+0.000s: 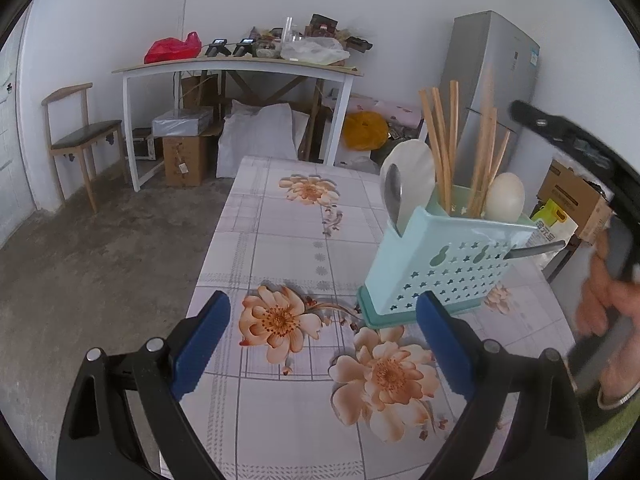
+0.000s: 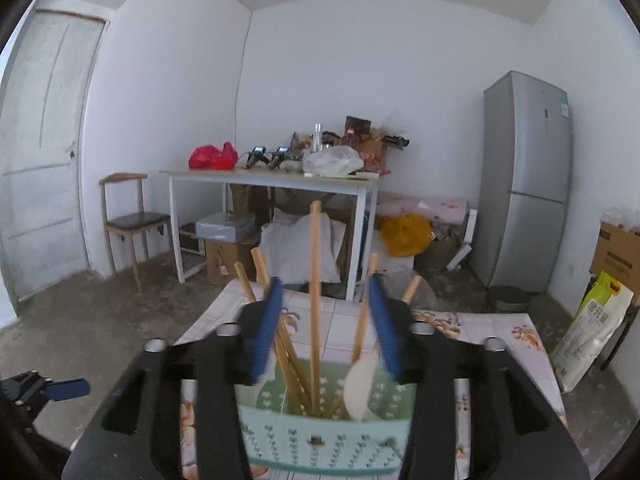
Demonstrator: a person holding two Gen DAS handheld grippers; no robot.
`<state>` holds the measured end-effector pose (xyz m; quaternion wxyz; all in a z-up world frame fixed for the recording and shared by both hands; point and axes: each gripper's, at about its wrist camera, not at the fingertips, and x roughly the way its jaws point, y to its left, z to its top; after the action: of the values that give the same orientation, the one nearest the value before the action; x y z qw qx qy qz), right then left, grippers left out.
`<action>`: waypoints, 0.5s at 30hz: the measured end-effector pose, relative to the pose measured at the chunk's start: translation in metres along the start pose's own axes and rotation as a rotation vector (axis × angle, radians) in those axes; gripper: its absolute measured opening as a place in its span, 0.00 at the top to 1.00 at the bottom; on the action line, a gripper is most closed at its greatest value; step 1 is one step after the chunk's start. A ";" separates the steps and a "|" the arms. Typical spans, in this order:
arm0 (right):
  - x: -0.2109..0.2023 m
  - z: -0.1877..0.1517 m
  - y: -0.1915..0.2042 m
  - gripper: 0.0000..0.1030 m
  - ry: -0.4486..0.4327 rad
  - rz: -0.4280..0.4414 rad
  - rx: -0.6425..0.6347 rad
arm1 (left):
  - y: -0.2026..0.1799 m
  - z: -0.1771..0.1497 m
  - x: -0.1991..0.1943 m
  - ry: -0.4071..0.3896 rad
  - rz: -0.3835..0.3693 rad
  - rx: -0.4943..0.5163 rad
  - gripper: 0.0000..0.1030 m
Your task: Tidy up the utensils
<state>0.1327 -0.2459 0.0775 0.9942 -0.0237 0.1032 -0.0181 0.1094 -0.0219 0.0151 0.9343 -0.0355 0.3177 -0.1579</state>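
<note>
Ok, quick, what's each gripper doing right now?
Left gripper: open, nothing between its fingers.
Right gripper: open above the utensil holder; one chopstick stands between its fingers, unpinched.

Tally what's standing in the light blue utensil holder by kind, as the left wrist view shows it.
In the utensil holder:
Wooden chopsticks: 7 distinct; some overlap, so possibly more
White spoons: 2
Metal spoon: 1
Total: 10

White walls, bare grey concrete floor (image 2: 120, 312), pale panelled door (image 2: 44, 152) far left of the tool, wooden chair (image 2: 132, 220) beside it, cluttered white side table (image 2: 272, 180) straight ahead, boxes beneath, silver fridge (image 2: 524, 180) to the right, soft daylight.
</note>
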 end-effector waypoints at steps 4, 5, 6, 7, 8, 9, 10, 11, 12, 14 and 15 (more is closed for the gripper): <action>-0.038 -0.002 -0.016 0.47 -0.014 0.002 0.051 | -0.005 -0.001 -0.005 0.000 0.010 0.007 0.08; -0.049 -0.004 -0.022 0.45 -0.010 0.007 0.072 | -0.007 -0.001 -0.007 -0.001 0.011 0.012 0.08; -0.059 -0.008 -0.028 0.44 -0.002 0.012 0.092 | -0.011 -0.002 -0.009 -0.003 0.013 0.019 0.06; -0.068 -0.012 -0.033 0.43 0.009 0.013 0.110 | -0.012 -0.002 -0.011 -0.005 0.015 0.024 0.06; -0.073 -0.015 -0.036 0.42 0.021 0.016 0.128 | -0.015 -0.003 -0.013 -0.005 0.018 0.031 0.06; -0.078 -0.018 -0.039 0.41 0.034 0.021 0.145 | -0.018 -0.003 -0.014 -0.004 0.020 0.037 0.06; -0.084 -0.024 -0.043 0.39 0.063 0.031 0.169 | -0.022 -0.005 -0.016 0.000 0.022 0.041 0.06; -0.087 -0.030 -0.045 0.38 0.100 0.041 0.189 | -0.024 -0.006 -0.016 0.004 0.023 0.043 0.06; -0.090 -0.036 -0.046 0.37 0.137 0.046 0.206 | -0.029 -0.007 -0.017 0.013 0.027 0.044 0.06; -0.093 -0.045 -0.043 0.35 0.199 0.048 0.211 | -0.035 -0.010 -0.018 0.029 0.026 0.045 0.06; -0.093 -0.050 -0.039 0.34 0.235 0.040 0.203 | -0.038 -0.012 -0.019 0.036 0.028 0.045 0.06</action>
<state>0.0298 -0.2830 0.0494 0.9727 0.0815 0.2168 -0.0114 0.0777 -0.0516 0.0234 0.9311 -0.0074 0.3311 -0.1527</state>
